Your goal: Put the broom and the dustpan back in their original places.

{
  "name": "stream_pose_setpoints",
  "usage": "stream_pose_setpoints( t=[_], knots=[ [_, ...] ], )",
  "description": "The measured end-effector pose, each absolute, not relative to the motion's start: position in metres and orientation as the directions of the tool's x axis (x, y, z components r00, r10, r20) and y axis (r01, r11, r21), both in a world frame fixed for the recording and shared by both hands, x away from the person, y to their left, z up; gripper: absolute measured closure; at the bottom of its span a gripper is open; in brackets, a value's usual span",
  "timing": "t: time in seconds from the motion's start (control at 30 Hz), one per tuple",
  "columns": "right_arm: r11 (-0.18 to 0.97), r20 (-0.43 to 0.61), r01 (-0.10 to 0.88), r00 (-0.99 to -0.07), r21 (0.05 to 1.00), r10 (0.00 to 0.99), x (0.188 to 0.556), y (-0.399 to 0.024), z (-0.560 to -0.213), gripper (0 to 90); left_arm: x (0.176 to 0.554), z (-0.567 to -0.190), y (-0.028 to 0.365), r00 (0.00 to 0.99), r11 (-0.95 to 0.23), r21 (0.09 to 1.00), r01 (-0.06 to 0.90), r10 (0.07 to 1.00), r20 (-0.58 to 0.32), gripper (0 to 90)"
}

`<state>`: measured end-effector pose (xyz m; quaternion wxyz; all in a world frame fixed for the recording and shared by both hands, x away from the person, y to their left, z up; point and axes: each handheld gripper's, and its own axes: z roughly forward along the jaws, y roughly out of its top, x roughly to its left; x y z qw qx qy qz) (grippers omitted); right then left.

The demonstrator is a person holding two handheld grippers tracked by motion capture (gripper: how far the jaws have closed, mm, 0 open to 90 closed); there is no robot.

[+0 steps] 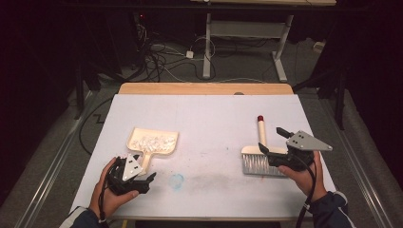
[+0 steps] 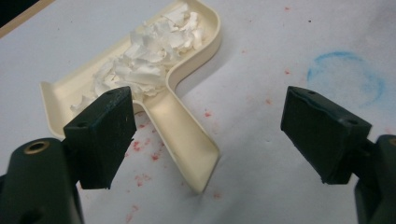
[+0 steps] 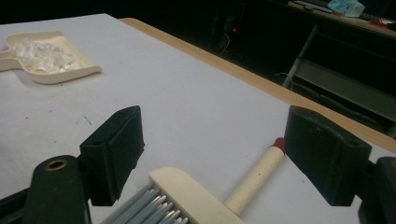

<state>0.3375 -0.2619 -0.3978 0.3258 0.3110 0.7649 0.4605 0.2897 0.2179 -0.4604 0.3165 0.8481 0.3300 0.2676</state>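
White table (image 1: pixel 209 118) w/ a wooden strip along its far edge. Left gripper (image 1: pixel 142 183) sits at the near-left, held in the person's left hand (image 1: pixel 107 194); jaws spread wide, nothing between them. In the left gripper view the gripper (image 2: pixel 210 135) looks down on the cream dustpan (image 2: pixel 182 126), whose handle runs toward the camera btwn the two jaws w/out touching either; the handle end is nearer the left jaw. Dustpan (image 1: pixel 153 142) lies on the table just beyond the left gripper, left of centre, handle pointing near, mouth pointing far. Its tray holds a heap of white paper shreds (image 1: pixel 152 141), also seen close up (image 2: pixel 144 56). Small red specks on the cloth around the handle, and a faint blue ring mark (image 2: pixel 348 74) to the right of it; same mark (image 1: pixel 177 180) shows just right of the left gripper from above. Right gripper (image 1: pixel 274 142) is at the near-right in the person's right hand (image 1: pixel 304 175), jaws also spread, gripping nothing. It hovers right over the hand brush (image 1: pixel 259 156): cream head, grey bristles facing near, cream handle w/ red tip pointing far. In the right gripper view the gripper (image 3: pixel 212 154) has the brush (image 3: pixel 219 191) btwn its open jaws, handle angling toward the right jaw; can't tell if it touches. Dustpan (image 3: pixel 46 58) well apart, far-left in that view.
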Motion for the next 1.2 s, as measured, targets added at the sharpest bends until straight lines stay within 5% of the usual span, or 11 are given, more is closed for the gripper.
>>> stream_pose_setpoints(
  t=[0.53, 0.87, 1.2],
  knots=[
    [0.463, -0.309, 0.113, -0.603, 0.879, 0.735, 0.308, -0.272, -0.426, 20.7, 0.288, -0.456, 0.219, 0.637, -0.561, 0.75, 0.352, 0.73, 0.247, 17.4],
    [0.425, -0.217, 0.223, -0.607, 0.877, 0.765, 0.293, -0.288, -0.461, 20.1, 0.286, -0.455, 0.22, 0.632, -0.562, 0.757, 0.334, 0.73, 0.263, 17.0],
    [0.425, -0.214, 0.223, -0.611, 0.878, 0.762, 0.29, -0.288, -0.458, 17.9, 0.28, -0.456, 0.218, 0.644, -0.579, 0.745, 0.331, 0.716, 0.27, 16.9]
  ],
)
